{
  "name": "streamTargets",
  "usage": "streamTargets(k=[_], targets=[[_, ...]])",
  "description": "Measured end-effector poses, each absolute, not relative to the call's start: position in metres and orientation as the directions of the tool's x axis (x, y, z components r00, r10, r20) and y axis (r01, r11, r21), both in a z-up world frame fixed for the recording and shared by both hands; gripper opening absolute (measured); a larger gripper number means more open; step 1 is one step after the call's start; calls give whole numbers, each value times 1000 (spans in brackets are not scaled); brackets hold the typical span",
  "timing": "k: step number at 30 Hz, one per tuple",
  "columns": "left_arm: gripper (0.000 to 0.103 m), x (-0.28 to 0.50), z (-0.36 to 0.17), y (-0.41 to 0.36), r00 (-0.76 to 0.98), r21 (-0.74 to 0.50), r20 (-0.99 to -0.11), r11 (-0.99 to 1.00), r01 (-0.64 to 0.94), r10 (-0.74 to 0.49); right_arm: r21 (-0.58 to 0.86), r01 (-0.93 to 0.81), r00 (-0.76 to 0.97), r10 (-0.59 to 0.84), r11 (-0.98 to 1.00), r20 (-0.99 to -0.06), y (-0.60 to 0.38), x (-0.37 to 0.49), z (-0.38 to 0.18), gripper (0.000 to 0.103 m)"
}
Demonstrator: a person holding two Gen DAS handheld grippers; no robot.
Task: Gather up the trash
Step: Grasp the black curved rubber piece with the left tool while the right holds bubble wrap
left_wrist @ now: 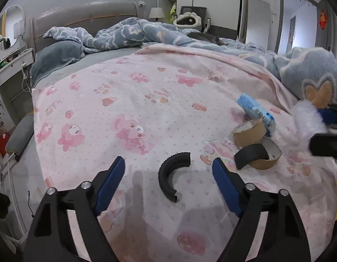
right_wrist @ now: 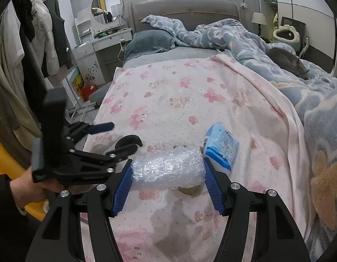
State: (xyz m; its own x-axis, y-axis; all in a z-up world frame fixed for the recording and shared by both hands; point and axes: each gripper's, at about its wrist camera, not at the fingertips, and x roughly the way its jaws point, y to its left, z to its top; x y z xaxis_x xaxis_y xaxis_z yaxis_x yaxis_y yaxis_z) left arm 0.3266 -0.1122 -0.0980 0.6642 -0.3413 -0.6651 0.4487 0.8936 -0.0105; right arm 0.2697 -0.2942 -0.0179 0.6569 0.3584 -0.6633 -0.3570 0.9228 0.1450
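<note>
Right wrist view shows my right tongs [right_wrist: 168,174] squeezing a roll of bubble wrap [right_wrist: 168,168] by its two ends, up off the pink blanket [right_wrist: 168,100]; I think it is very light and squashy, so a soft squeeze should be enough. My left tongs [left_wrist: 168,174] are wide open with nothing in them, right over a black curved plastic piece [left_wrist: 168,174] lying flat on the blanket. That piece looks hard, thin and light, so I would pinch it across the middle of the curve.
</note>
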Motion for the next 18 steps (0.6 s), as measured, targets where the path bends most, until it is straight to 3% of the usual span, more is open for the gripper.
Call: streamTargets(k=[18], targets=[[33,339,-108,-123,608,-41,-710,882,469,-356,173,-346,628,365,922,-687,-308,262,-26,64]])
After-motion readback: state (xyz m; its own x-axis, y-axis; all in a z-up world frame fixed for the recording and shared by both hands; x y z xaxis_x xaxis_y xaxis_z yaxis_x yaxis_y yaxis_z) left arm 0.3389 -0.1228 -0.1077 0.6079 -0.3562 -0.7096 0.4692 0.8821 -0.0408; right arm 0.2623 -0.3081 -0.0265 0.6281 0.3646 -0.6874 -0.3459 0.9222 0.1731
